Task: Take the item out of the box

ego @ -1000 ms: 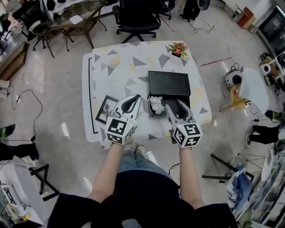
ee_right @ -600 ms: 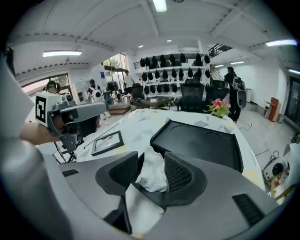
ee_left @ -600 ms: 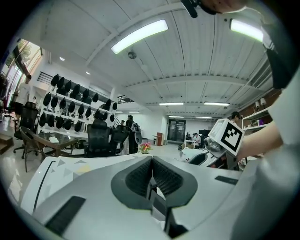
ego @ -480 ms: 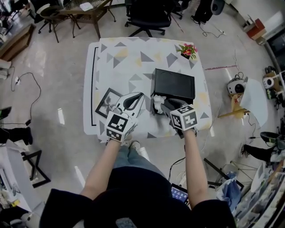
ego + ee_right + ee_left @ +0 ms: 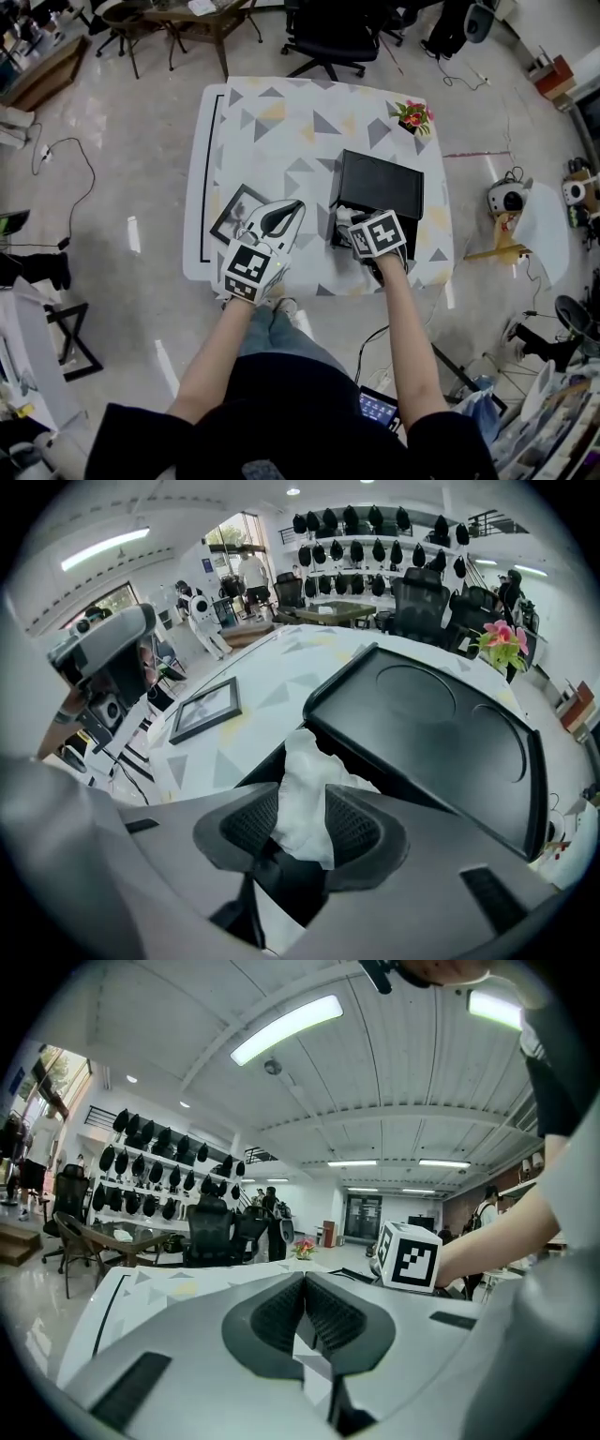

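A black box lies on the patterned table, its near end open. A white crumpled item sticks up out of that opening. My right gripper is tipped down over it. In the right gripper view the white item stands between the ribbed pads, and the jaws are closing around it. The box's flat lid stretches away behind. My left gripper hovers left of the box, its jaws shut with nothing between them.
A dark picture frame lies on the table left of the left gripper. A small pot of flowers stands at the far right corner. Office chairs stand beyond the far edge; cables run over the floor.
My right gripper has moved forward and tipped down onto the white item at the box's open end. The left gripper has stayed about where it was.
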A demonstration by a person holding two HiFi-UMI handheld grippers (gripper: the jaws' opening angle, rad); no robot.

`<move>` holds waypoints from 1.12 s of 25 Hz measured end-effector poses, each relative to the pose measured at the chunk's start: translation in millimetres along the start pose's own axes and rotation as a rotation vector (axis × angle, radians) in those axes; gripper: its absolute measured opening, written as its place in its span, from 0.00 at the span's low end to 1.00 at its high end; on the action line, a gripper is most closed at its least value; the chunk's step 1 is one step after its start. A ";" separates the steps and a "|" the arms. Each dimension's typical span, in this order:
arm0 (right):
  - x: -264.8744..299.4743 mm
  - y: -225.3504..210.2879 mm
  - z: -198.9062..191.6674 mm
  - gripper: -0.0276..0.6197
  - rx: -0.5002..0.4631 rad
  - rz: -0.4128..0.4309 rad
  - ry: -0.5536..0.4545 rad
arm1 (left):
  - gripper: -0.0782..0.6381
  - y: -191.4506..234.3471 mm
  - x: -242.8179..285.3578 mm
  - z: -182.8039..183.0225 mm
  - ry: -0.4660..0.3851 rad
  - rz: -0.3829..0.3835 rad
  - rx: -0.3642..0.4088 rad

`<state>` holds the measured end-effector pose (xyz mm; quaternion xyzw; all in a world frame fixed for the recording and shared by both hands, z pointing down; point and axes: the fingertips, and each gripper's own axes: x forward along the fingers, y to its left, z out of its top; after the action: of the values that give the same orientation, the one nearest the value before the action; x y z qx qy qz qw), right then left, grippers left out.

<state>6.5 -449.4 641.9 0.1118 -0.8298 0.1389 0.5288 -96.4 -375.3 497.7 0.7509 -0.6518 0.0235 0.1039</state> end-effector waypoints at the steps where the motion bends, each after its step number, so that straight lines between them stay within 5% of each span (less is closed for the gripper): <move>1: 2.3 -0.3 0.6 0.29 -0.001 -0.002 0.007 | 0.14 2.6 -1.3 -0.5 0.000 0.006 -0.003; 9: 4.0 -8.9 0.1 0.10 -0.031 -0.050 0.025 | 0.14 10.7 -7.3 -2.5 0.005 0.030 -0.009; 20: -14.5 -8.5 -1.4 0.08 -0.041 -0.048 0.006 | 0.14 3.7 -3.3 0.8 0.002 0.011 -0.003; 28: -67.4 -1.2 10.1 0.08 0.049 0.000 -0.193 | 0.14 -0.5 2.8 6.4 -0.006 -0.007 0.005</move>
<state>26.4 -451.5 576.7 0.1377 -0.8732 0.1476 0.4435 -96.2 -379.1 491.9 0.7534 -0.6495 0.0223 0.1002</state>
